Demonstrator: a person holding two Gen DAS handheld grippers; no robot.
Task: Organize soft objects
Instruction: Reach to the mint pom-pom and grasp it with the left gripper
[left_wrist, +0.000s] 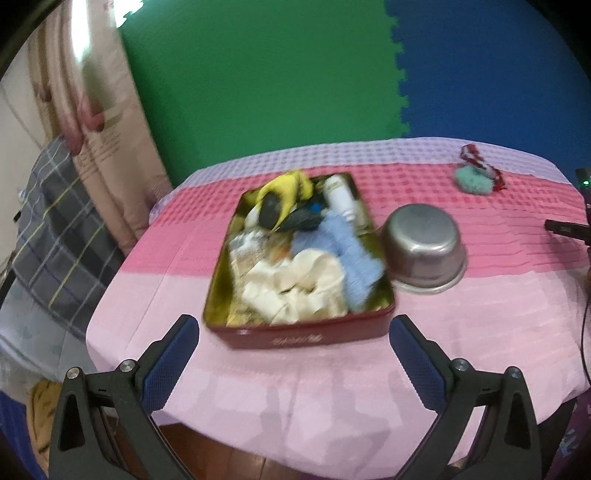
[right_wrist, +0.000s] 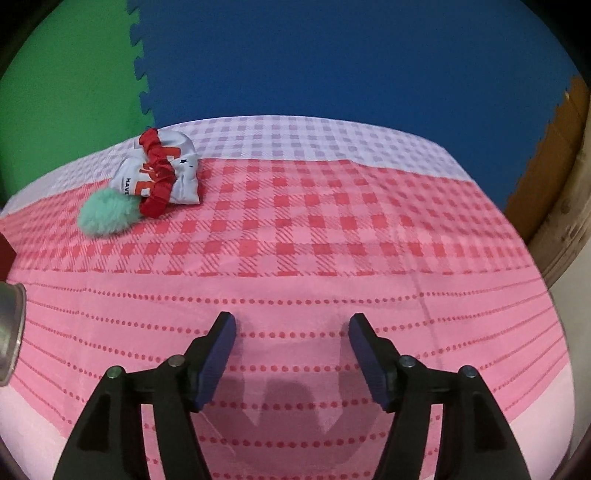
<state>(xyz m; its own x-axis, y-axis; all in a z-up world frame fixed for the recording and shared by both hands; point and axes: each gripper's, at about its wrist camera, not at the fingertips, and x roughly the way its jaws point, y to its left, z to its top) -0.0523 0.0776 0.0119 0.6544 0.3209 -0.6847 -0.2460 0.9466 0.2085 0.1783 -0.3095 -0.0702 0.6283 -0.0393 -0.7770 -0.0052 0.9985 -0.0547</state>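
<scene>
Hovering empty, right gripper and left gripper both spread wide; fluffy mint pompom and red-trimmed white satin pouch wait far left, next reach toward them, then the red rectangular tin

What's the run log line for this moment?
left gripper: open, empty | right gripper: open, empty | red tin: filled | teal pompom: outside

"HAVE" stands in dark letters on the white satin pouch, at ten o'clock in the right wrist view (large orange letters beside it unreadable). The red tin bears illegible script.
</scene>
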